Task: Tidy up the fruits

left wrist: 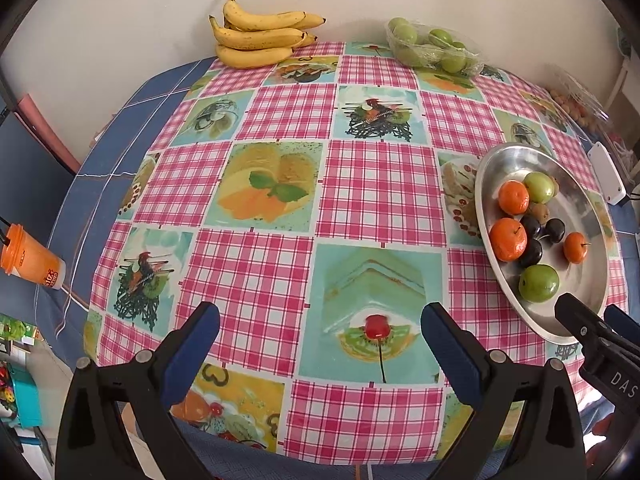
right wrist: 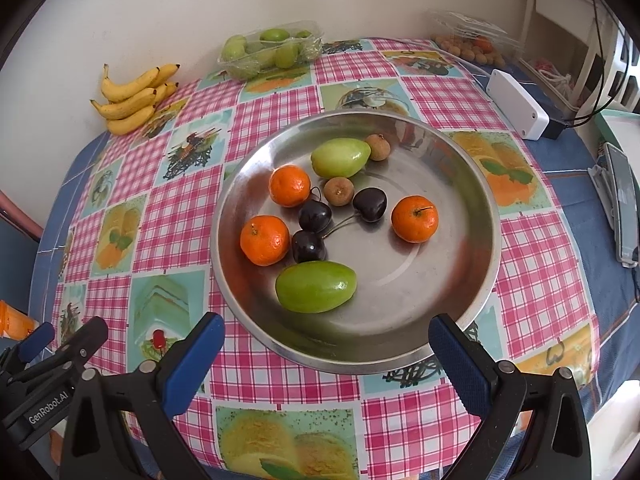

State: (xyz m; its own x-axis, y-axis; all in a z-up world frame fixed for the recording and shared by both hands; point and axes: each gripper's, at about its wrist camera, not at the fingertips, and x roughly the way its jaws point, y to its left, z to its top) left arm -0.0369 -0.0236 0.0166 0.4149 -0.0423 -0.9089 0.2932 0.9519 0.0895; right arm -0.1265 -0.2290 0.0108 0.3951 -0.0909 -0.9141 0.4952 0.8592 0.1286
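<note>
A steel plate (right wrist: 460, 184) (left wrist: 496, 164) holds three tangerines (right wrist: 265, 240), two green fruits (right wrist: 316, 287), three dark cherries (right wrist: 315, 215) and two small brown fruits (right wrist: 338, 191). My right gripper (right wrist: 326, 340) is open and empty, just in front of the plate's near rim. My left gripper (left wrist: 320, 330) is open and empty over the tablecloth, to the left of the plate. A bunch of bananas (left wrist: 260, 34) (right wrist: 134, 98) lies at the far edge by the wall. A clear tray of green fruits (left wrist: 434, 48) (right wrist: 270, 50) stands at the back.
A clear box of small brown fruits (right wrist: 472, 46) sits at the back right. A white box (right wrist: 518, 104) and cables lie right of the plate. An orange cup (left wrist: 30, 256) lies at the left. The checked tablecloth (left wrist: 288, 200) covers the round table.
</note>
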